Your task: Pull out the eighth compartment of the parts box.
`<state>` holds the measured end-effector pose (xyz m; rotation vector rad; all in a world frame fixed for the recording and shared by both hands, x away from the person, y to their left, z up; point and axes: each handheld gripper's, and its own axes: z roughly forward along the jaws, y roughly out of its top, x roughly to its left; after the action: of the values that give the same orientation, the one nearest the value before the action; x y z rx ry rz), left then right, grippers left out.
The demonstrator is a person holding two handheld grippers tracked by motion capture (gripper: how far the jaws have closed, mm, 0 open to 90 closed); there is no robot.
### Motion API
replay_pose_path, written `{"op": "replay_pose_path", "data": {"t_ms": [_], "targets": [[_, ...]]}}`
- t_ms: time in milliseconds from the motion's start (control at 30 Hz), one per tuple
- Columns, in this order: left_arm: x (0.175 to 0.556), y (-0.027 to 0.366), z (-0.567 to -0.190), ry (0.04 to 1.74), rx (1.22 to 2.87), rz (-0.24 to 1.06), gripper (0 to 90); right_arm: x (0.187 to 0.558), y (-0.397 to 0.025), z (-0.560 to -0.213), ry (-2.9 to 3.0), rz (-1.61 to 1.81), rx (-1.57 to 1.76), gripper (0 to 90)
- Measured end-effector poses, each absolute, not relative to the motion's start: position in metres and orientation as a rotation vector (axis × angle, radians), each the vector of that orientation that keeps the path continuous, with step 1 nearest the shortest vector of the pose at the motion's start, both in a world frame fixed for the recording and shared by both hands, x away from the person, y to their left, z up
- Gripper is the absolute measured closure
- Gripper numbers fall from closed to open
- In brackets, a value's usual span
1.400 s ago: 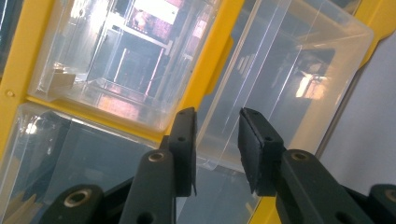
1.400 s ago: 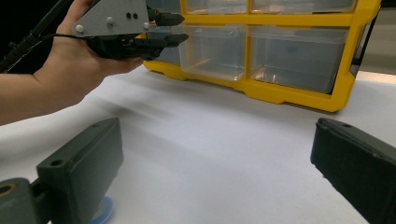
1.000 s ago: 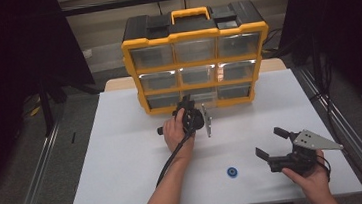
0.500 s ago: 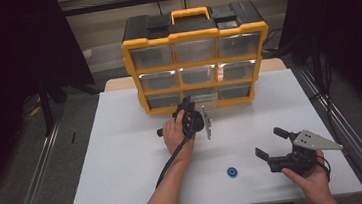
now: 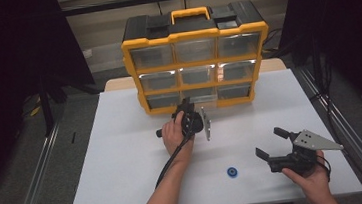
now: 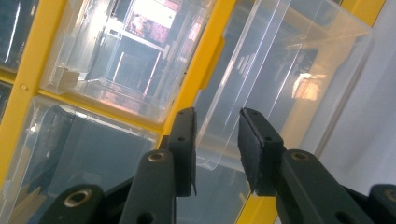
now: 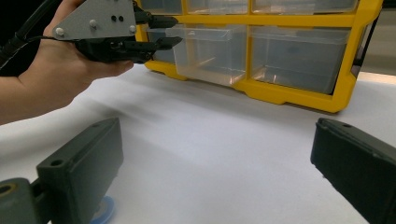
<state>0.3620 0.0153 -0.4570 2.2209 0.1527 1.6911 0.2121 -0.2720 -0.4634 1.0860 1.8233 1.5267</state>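
Observation:
A yellow and black organizer (image 5: 131,46) with clear drawers stands at the back of the white table (image 5: 124,157). Its bottom middle drawer (image 5: 203,96) (image 7: 205,51) is slid partly out. My left gripper (image 5: 185,104) (image 6: 215,135) is turned on its side at that drawer's front, and its jaws are shut on the clear front lip (image 6: 212,156). The left gripper (image 7: 170,32) is also in the right gripper view, at the drawer's corner. My right gripper (image 5: 269,142) (image 7: 215,163) is open and empty, low over the table at the front right. A small blue ring (image 5: 233,172) (image 7: 102,210) lies just left of it.
The organizer's other drawers are closed. The left gripper's cable (image 5: 172,158) trails back along the forearm. Metal rails (image 5: 36,186) run along both sides of the table. Bare table surface lies between the two grippers.
My left gripper has drawn back slightly from the organizer with the drawer lip between its jaws. The right gripper and the blue ring have stayed put.

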Motion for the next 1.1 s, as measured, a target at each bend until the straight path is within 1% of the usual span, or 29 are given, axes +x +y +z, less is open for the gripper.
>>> {"op": "replay_pose_path", "data": {"t_ms": [100,133,167,467,500,567,633,667,1000,1067,1100], "targets": [[0.3618,0.0156,-0.4573,0.156,2.220,1.689,67.7,0.2122,-0.2720,-0.4634,1.820,1.525,1.086,2.0],[0.3632,0.0143,-0.4615,0.180,2.163,1.650,67.7,0.2123,-0.2721,-0.4635,1.823,1.525,1.085,2.0],[0.3636,0.0138,-0.4632,0.185,2.145,1.636,67.7,0.2122,-0.2721,-0.4635,1.825,1.525,1.083,2.0],[0.3621,0.0146,-0.4643,0.193,2.138,1.638,67.7,0.2121,-0.2721,-0.4635,1.825,1.525,1.082,2.0],[0.3613,0.0151,-0.4626,0.184,2.161,1.655,67.7,0.2121,-0.2718,-0.4635,1.822,1.525,1.084,2.0],[0.3618,0.0148,-0.4643,0.189,2.136,1.635,67.7,0.2121,-0.2718,-0.4635,1.823,1.524,1.084,2.0],[0.3605,0.0156,-0.4622,0.175,2.166,1.660,67.7,0.2120,-0.2718,-0.4634,1.820,1.524,1.084,2.0],[0.3615,0.0147,-0.4651,0.190,2.129,1.625,67.7,0.2119,-0.2719,-0.4633,1.820,1.525,1.085,2.0],[0.3601,0.0153,-0.4640,0.183,2.139,1.632,67.8,0.2118,-0.2718,-0.4632,1.820,1.527,1.086,2.0],[0.3587,0.0166,-0.4609,0.163,2.179,1.657,67.7,0.2120,-0.2719,-0.4633,1.816,1.528,1.088,2.0],[0.3599,0.0155,-0.4644,0.180,2.133,1.622,67.7,0.2120,-0.2719,-0.4633,1.816,1.528,1.088,2.0]]}}
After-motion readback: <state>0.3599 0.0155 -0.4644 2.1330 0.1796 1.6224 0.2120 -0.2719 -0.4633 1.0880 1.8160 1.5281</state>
